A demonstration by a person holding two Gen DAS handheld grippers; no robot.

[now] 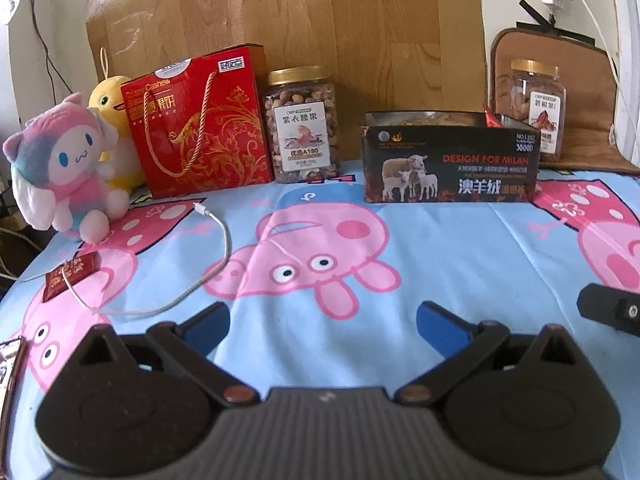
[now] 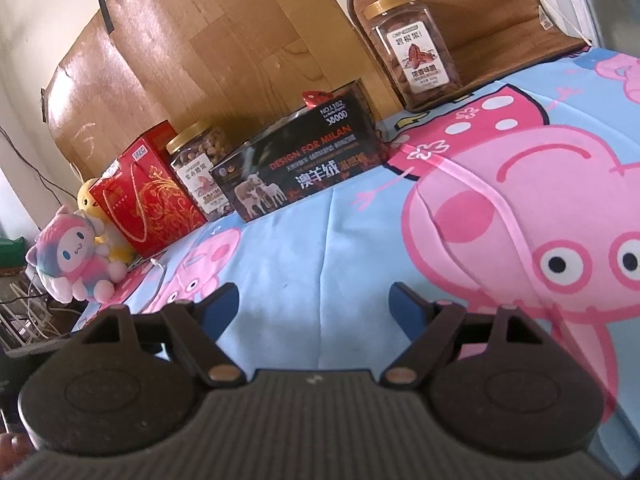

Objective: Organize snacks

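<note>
A black open box (image 1: pixel 450 164) printed with sheep stands at the back of the bed, with a red snack packet (image 1: pixel 493 119) poking out of its right end; it also shows in the right wrist view (image 2: pixel 304 164). A small red snack packet (image 1: pixel 72 274) lies at the left on the sheet, under a white cable. Another packet edge (image 1: pixel 10 364) shows at the far left. A nut jar (image 1: pixel 300 124) stands left of the box and another jar (image 1: pixel 532 108) right of it. My left gripper (image 1: pixel 322 326) is open and empty. My right gripper (image 2: pixel 314 306) is open and empty.
A red gift box (image 1: pixel 200 124) and two plush toys (image 1: pixel 68 168) stand at the back left. A white cable (image 1: pixel 200 272) loops over the cartoon-pig sheet (image 1: pixel 460 248). A brown cushion (image 1: pixel 592 92) leans at the back right. A wooden board (image 1: pixel 320 16) backs the bed.
</note>
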